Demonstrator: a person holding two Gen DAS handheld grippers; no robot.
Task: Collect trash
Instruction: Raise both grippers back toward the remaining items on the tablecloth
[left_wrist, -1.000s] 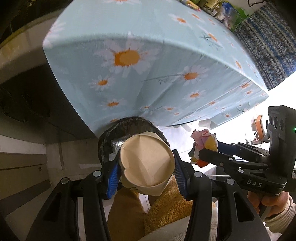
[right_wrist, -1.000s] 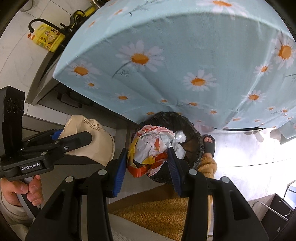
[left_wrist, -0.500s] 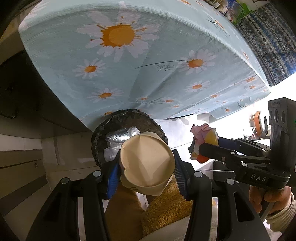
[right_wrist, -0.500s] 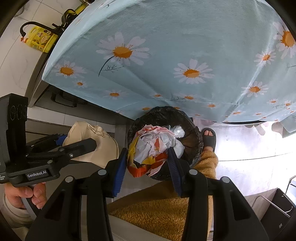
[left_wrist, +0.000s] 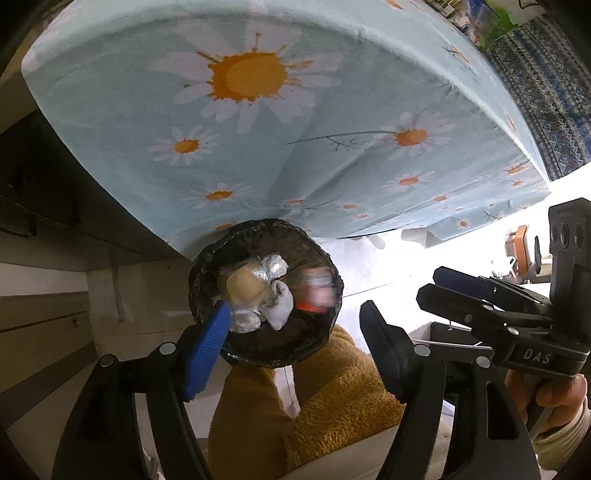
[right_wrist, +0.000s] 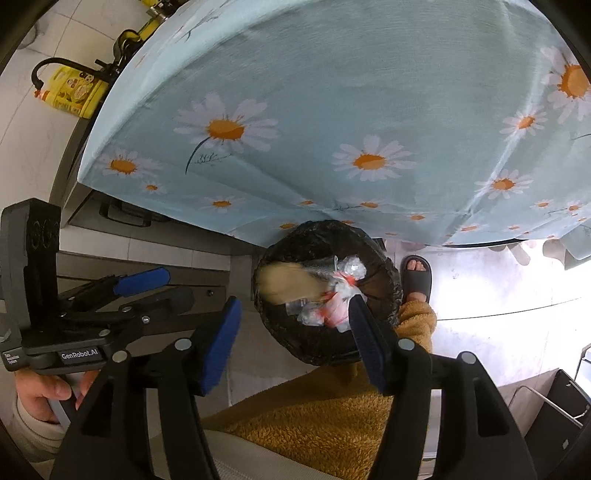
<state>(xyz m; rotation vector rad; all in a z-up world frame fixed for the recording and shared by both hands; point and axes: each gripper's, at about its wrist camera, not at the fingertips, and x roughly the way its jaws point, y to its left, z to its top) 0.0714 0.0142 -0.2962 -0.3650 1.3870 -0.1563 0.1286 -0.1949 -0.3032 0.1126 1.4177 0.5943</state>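
1. Left wrist view: left gripper (left_wrist: 291, 347), jaws opening, nothing between them; tan paper cup (left_wrist: 245, 286) lies below in the black-lined bin (left_wrist: 317, 332).
2. Right gripper (right_wrist: 295, 339), jaws opening, empty; crumpled wrapper (right_wrist: 334, 308) sits in that bin beneath.
3. Advice: lift both straight up, clear of the liner.

You can read "DAS" in pale letters on the black body of the right tongs (left_wrist: 436, 284), seen from the left wrist. On the left tongs (right_wrist: 147, 286), a small plate reads "GenRobot.AI". The print on the yellow bottle (right_wrist: 75, 94), well beyond them, is too small to read.
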